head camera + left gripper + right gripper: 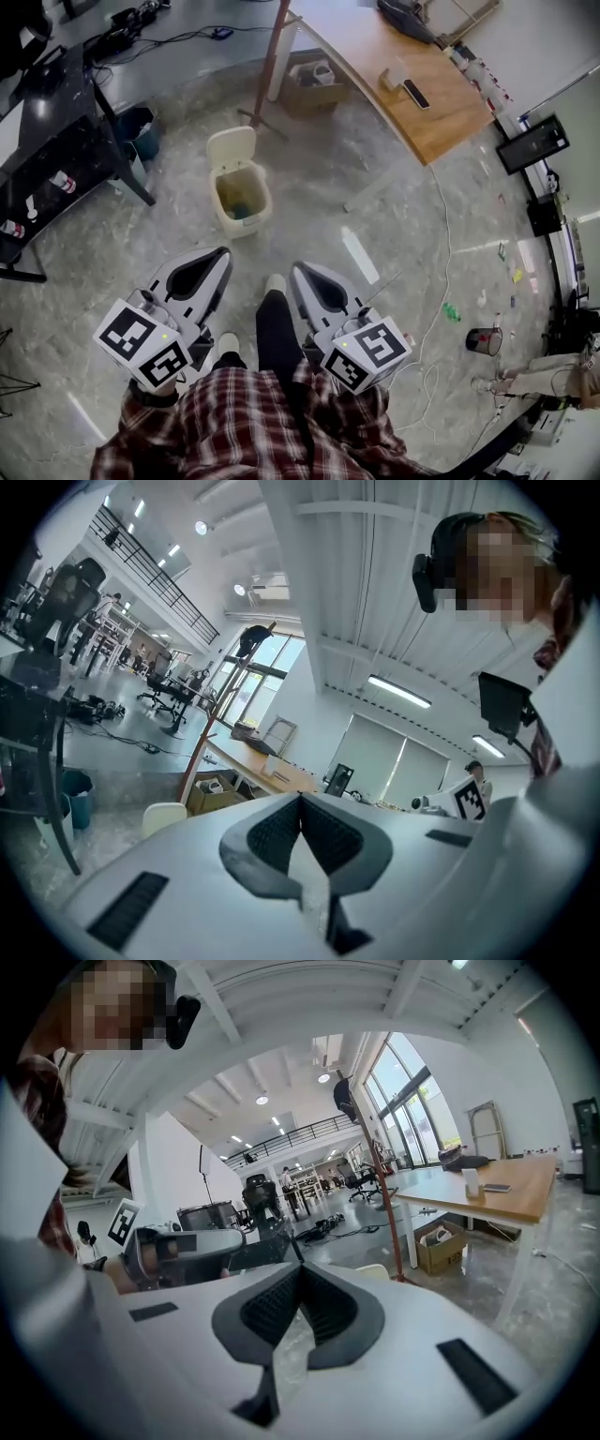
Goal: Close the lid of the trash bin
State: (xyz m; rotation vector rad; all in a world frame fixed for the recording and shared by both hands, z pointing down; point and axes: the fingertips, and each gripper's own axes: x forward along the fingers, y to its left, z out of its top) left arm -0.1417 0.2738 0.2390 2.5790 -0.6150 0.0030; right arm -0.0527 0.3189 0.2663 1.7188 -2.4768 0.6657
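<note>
A cream trash bin point(243, 199) stands on the grey floor ahead of me, some way beyond both grippers. Its lid point(232, 148) is swung up and back, and the inside shows some rubbish. My left gripper point(222, 253) and right gripper point(297, 269) are held low and side by side, both pointing toward the bin and well short of it. Each is shut with nothing between its pads. In the left gripper view the shut jaws point(301, 800) point past the lid's top point(165, 816). The right gripper view shows shut jaws point(300, 1268) with the lid's edge point(375, 1269) just beyond.
A wooden desk point(403, 80) stands at the back right with a cardboard box point(312, 84) under it. A reddish stand pole point(272, 58) rises behind the bin. At the left are a black table point(52, 141) and a blue bucket point(138, 129). Cables point(441, 281) trail along the floor at the right.
</note>
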